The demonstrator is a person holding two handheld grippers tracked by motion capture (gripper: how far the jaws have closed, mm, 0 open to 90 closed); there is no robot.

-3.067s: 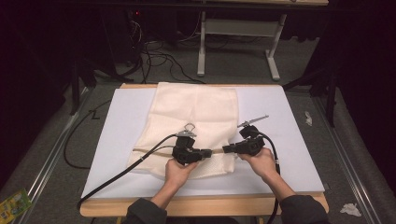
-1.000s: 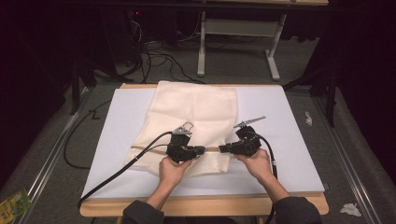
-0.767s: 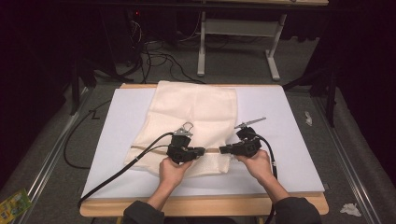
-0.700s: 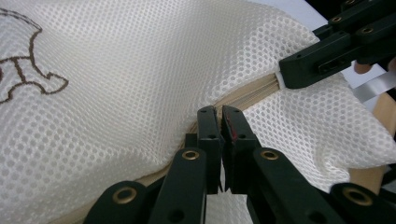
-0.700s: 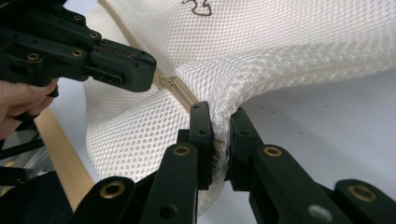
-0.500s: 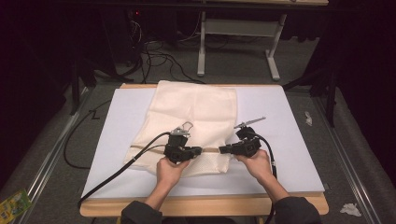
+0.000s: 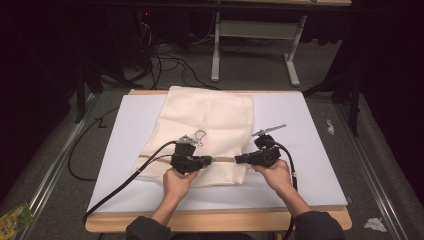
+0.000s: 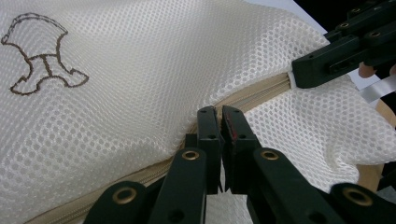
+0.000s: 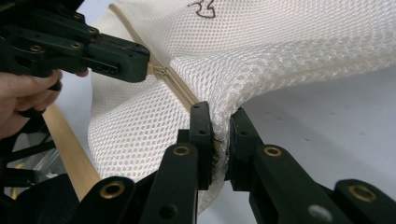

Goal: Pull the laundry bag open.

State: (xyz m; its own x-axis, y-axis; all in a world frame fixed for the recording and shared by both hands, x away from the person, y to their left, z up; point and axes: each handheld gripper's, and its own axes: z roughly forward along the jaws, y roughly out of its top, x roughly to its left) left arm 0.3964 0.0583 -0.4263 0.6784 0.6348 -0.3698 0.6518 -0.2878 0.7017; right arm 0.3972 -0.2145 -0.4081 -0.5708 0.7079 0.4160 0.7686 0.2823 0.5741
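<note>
left claw [image 8: 220,114] pinched tight on the zipper [image 8: 261,91] of a cream mesh bag [image 7: 210,117], right claw [image 9: 220,116] clamped on the bag edge just opposite, white bench [image 7: 310,130] underneath

White tabletop [image 7: 312,145] lies under and around the jaws; its wooden edge [image 7: 225,220] runs behind them, on the person's side. Well ahead of the jaws, on the floor: tangled cables [image 7: 167,57] and a white frame [image 7: 252,31]. Right of the jaws, off the tabletop: two paper scraps [image 7: 329,126] [image 7: 374,224]. Far left and behind the jaws: a green packet [image 7: 15,218].
</note>
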